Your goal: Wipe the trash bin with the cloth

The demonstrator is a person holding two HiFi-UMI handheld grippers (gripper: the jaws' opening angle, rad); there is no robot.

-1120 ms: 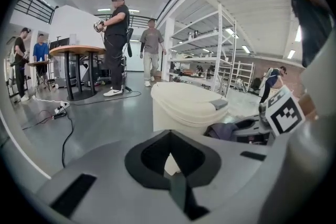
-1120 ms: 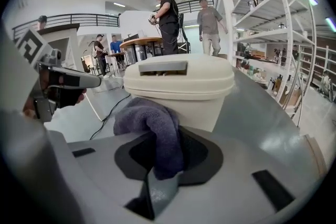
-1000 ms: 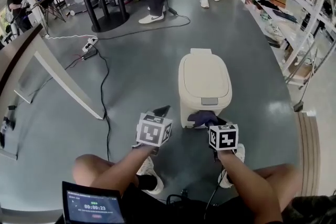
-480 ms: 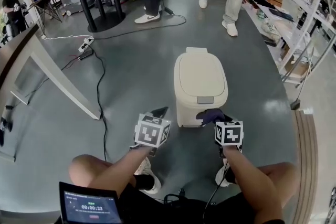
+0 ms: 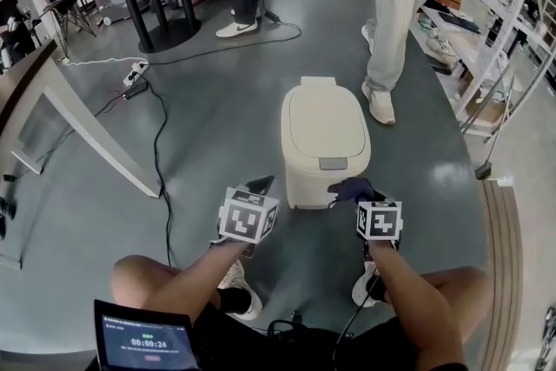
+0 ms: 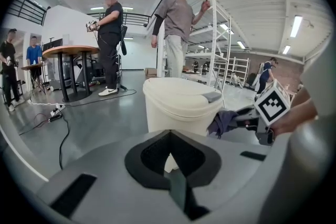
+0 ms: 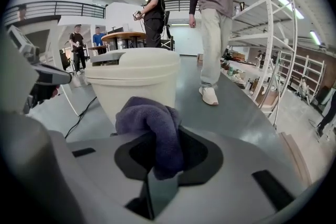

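Right tongs [image 5: 354, 188] clench the purple cloth [image 7: 152, 123] at the trash bin [image 5: 323, 130] front rim; left tongs [image 5: 259, 184], clenched empty, wait beside it above open floor [image 5: 217, 117].

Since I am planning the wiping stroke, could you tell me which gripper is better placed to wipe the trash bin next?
Right. The right gripper has its jaws shut on the purple cloth, close by the front of the trash bin. The left gripper has its jaws together, holding nothing.
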